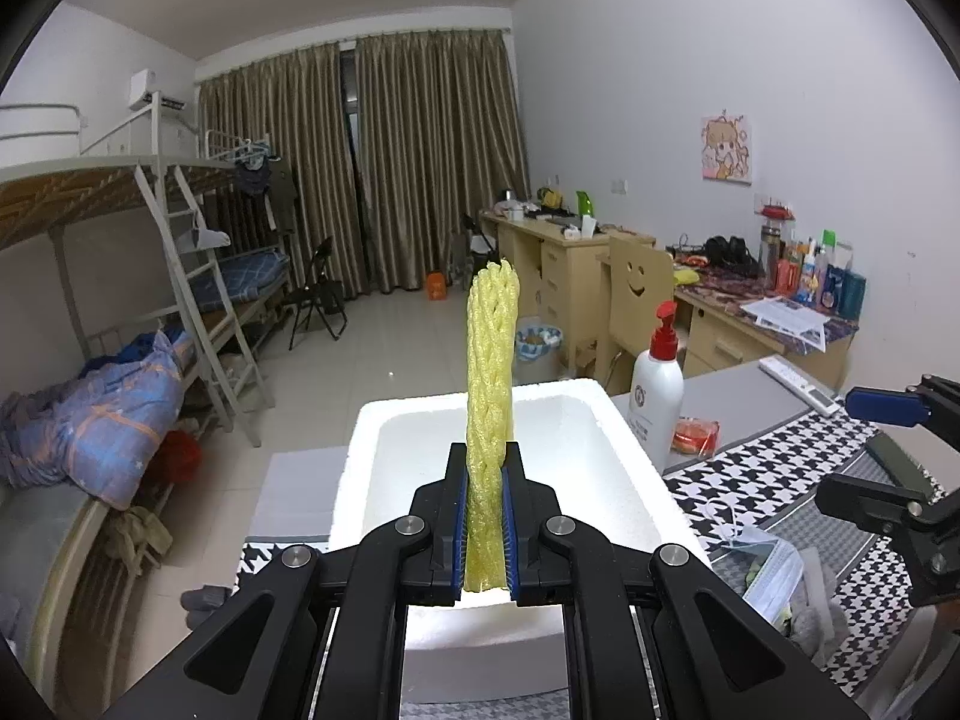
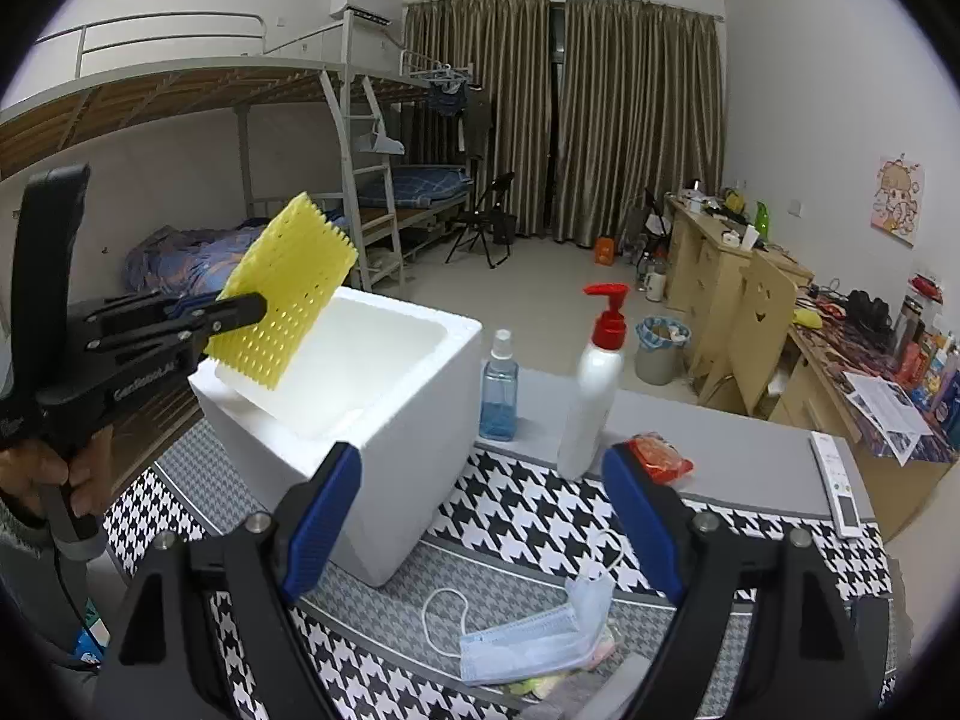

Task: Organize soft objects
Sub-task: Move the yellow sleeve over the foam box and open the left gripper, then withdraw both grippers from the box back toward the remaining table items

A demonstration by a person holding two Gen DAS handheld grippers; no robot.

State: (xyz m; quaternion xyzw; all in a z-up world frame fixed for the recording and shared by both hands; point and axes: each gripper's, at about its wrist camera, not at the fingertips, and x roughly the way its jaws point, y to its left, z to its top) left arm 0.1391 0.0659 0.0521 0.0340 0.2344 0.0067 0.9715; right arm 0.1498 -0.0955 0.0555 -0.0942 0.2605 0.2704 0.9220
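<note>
A yellow foam net (image 2: 288,291) with an open lattice pattern over a plain white foam box (image 2: 384,414). The worktop cloth (image 2: 528,516) carries a black-and-white houndstooth print with grey bands. A white pump bottle (image 2: 591,384) has a red top; beside it, a clear spray bottle (image 2: 498,387) of blue liquid. A pale blue face mask (image 2: 534,636) lies nearby. Each black hand-held gripper has blue pads (image 2: 321,516).

Both wrist cams fwd-down, close, sharing foam box (image 1: 480,420)

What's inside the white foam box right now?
The foam box looks bare inside: only white walls show. Its floor is hidden by the near rim and the yellow net held over it.
</note>
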